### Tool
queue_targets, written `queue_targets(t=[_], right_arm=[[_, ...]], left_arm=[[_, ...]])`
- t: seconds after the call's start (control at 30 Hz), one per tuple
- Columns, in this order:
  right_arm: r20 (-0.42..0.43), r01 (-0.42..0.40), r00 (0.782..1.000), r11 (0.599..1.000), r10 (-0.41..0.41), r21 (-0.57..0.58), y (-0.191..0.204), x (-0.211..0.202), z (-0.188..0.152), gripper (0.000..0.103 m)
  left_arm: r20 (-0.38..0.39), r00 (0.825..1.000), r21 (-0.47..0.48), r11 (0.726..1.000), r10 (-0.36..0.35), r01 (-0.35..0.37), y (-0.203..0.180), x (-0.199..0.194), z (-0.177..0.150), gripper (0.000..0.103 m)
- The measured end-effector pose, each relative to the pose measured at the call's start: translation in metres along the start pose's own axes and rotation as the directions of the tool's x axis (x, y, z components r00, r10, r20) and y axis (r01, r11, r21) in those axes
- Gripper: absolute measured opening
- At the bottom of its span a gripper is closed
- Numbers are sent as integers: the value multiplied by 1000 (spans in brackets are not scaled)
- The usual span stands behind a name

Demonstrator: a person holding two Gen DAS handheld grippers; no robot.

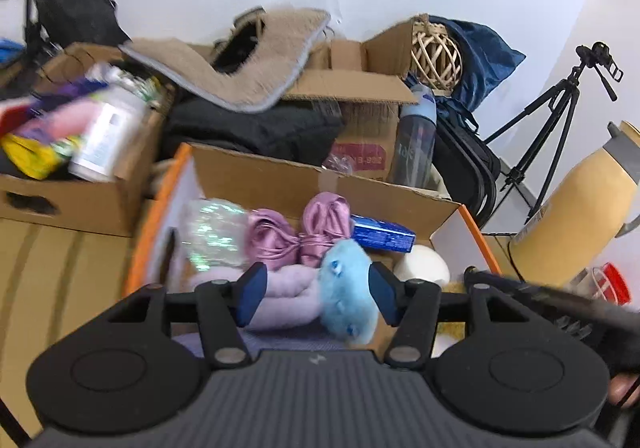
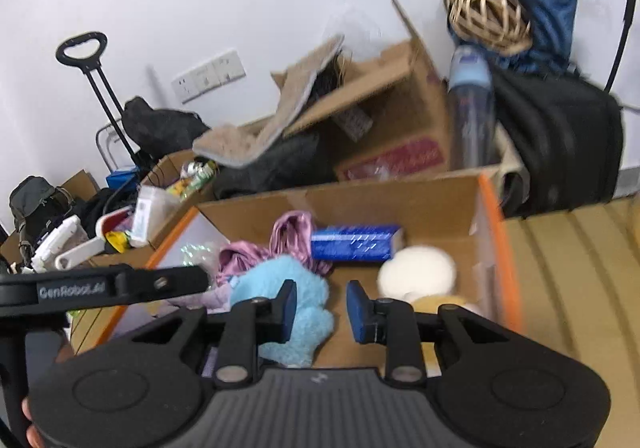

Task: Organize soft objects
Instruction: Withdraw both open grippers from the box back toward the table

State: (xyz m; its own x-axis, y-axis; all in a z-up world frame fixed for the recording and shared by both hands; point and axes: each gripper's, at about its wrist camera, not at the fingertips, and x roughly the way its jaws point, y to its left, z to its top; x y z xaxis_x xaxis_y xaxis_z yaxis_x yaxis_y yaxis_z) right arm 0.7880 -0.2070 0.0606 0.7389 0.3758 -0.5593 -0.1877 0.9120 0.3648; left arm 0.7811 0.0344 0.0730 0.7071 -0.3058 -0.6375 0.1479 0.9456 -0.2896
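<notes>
Blurred tongs over half-hidden blue plush

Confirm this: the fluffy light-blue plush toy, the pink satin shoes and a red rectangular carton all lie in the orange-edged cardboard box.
One detail is wrong: the rectangular carton is blue, not red, as the right wrist view shows. The fluffy light-blue plush toy and pink satin shoes do lie in the orange-edged cardboard box.

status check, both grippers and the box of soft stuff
Left gripper open, blue plush toy between its fingers. Right gripper open, empty, over the cardboard box. Blue carton among the soft things.
</notes>
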Motion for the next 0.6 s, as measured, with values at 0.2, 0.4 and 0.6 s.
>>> queue_targets(t=[0.2, 0.4, 0.6], right_arm=[[54, 56, 997, 998, -53, -41, -3, -85, 7, 38], [117, 87, 990, 991, -75, -105, 5, -179, -7, 56], [148, 74, 988, 979, -46, -191, 34, -250, -44, 60]], left_arm=[[56, 996, 61, 995, 75, -79, -1, -81, -14, 73], [138, 983, 135, 981, 119, -137, -13, -168, -47, 81], [252, 961, 216, 962, 113, -169, -33, -244, -104, 87]])
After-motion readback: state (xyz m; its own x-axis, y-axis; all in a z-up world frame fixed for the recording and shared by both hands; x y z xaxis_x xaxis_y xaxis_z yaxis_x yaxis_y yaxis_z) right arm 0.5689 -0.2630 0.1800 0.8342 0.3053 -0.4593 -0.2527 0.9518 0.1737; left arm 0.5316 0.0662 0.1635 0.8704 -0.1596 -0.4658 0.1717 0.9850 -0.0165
